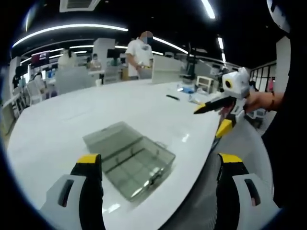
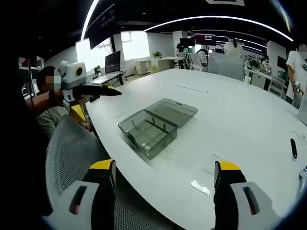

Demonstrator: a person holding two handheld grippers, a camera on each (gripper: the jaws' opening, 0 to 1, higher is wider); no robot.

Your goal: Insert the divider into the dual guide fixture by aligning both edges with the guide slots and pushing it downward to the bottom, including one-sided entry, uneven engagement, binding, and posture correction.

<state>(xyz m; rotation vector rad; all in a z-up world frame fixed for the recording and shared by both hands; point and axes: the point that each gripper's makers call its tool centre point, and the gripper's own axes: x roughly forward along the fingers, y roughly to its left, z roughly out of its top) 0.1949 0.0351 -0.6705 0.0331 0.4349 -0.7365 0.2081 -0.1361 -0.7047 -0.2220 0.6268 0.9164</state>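
A smoky translucent box (image 1: 132,160) lies open on the white table (image 1: 72,124), its lid folded flat behind a base with ribbed inner walls. My left gripper (image 1: 159,159) hovers open and empty just short of it. My right gripper (image 1: 207,122), held in a hand off the table's right edge, is open too. In the right gripper view the box (image 2: 152,127) sits near the table edge, beyond my open right gripper (image 2: 165,166). The left gripper (image 2: 98,103) shows at the left. A small clear flat piece (image 2: 200,187), possibly the divider, lies near the front edge.
A grey mesh chair back (image 2: 72,153) stands between me and the table. A black object (image 2: 293,148) lies at the far right, and another dark item (image 1: 172,97) further back. A person (image 1: 139,52) stands beyond the table, and another sits at the left (image 2: 45,110).
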